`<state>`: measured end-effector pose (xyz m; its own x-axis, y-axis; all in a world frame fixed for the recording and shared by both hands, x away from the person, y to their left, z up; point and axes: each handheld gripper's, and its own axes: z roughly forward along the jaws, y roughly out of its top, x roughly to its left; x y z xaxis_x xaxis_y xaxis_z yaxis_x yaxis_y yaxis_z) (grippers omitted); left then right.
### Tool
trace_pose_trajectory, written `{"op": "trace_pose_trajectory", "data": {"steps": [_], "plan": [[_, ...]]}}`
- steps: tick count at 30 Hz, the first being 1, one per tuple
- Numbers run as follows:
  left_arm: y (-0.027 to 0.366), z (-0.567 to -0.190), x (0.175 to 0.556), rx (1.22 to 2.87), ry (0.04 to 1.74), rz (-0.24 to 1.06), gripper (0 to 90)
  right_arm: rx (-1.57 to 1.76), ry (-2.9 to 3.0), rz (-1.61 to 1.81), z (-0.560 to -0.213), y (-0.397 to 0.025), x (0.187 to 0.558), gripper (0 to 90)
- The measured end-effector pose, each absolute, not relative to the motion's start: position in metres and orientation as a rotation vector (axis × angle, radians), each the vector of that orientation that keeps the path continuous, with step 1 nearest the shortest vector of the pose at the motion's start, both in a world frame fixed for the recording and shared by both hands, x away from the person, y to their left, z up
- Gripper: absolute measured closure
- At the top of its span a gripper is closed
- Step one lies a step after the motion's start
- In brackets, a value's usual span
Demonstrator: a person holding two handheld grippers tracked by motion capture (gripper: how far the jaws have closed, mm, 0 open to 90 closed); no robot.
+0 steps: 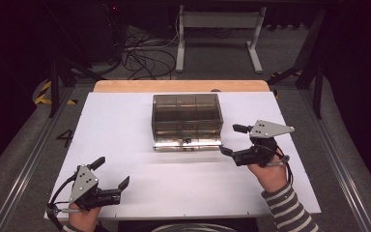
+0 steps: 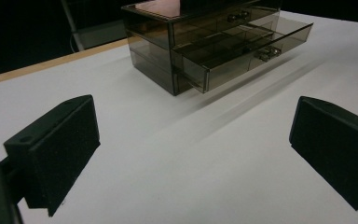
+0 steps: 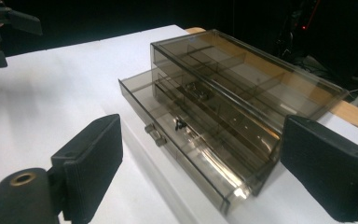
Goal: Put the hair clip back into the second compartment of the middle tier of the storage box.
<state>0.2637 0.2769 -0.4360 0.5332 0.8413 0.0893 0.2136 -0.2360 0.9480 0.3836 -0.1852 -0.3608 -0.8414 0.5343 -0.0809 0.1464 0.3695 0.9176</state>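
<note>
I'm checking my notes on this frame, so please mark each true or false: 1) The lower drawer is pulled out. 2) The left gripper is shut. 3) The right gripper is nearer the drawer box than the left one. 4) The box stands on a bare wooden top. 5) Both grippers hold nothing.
1) True: the lower drawer sticks out from the drawer box.
2) False: the left gripper is open, its jaws wide apart.
3) True: the right gripper is just beside the box's front corner; the left one is near the table's front edge.
4) False: the box stands on a white sheet.
5) True: nothing lies between either pair of jaws.
</note>
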Motion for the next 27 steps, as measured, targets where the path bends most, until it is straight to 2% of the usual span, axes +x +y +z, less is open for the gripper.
{"op": "trace_pose_trajectory", "data": {"steps": [27], "plan": [[0.277,-0.436,0.264,1.743,0.885,0.765,2.3,0.698,2.226,1.551,-0.411,-0.241,0.361,8.9]]}}
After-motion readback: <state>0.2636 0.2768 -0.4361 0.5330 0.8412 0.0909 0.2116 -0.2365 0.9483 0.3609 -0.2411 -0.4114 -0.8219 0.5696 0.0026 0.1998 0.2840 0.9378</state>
